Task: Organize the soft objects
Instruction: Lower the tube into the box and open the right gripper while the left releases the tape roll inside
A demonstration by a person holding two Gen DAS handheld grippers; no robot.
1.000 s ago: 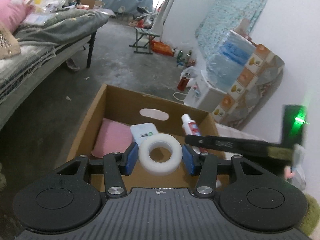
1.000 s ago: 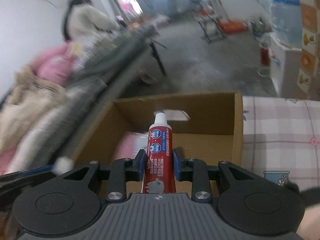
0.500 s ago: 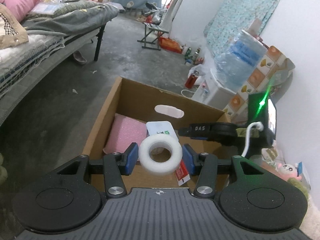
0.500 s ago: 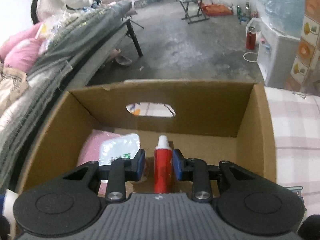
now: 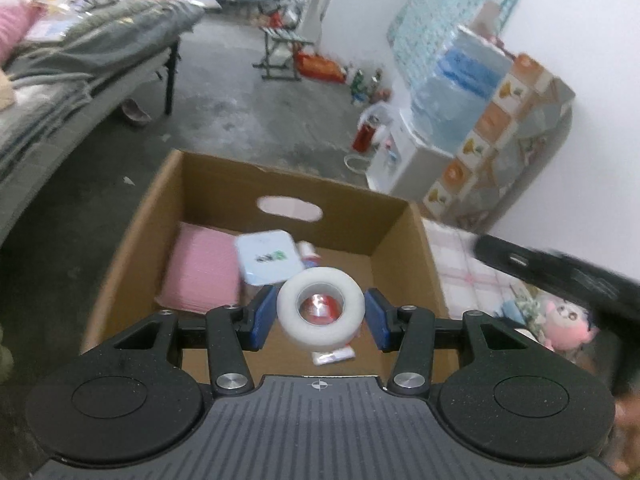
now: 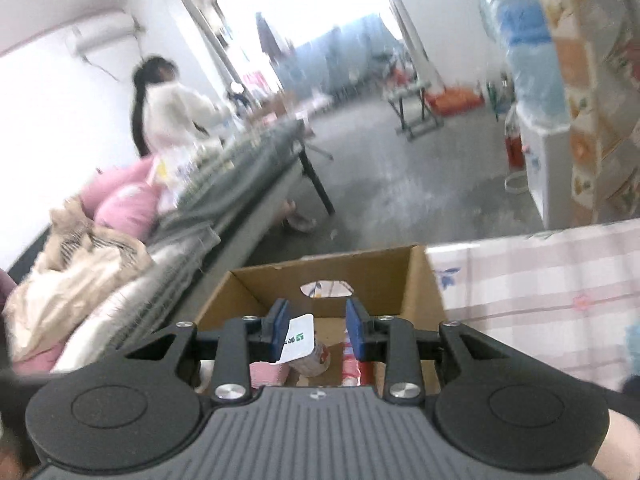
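While the left gripper point(image 5: 320, 316) pinches the white foam ring point(image 5: 320, 312) between its blue fingers point(image 5: 262, 318), hole facing the lens, the ring hangs at lower centre of frame, directly over the open cardboard box point(image 5: 296, 196); drop path is straight down. Right gripper point(image 6: 316, 330) sits at the box's near edge, fingers spread and empty; red tube point(image 6: 352, 360) lies inside the box, so the left is the loaded, better-placed hand.
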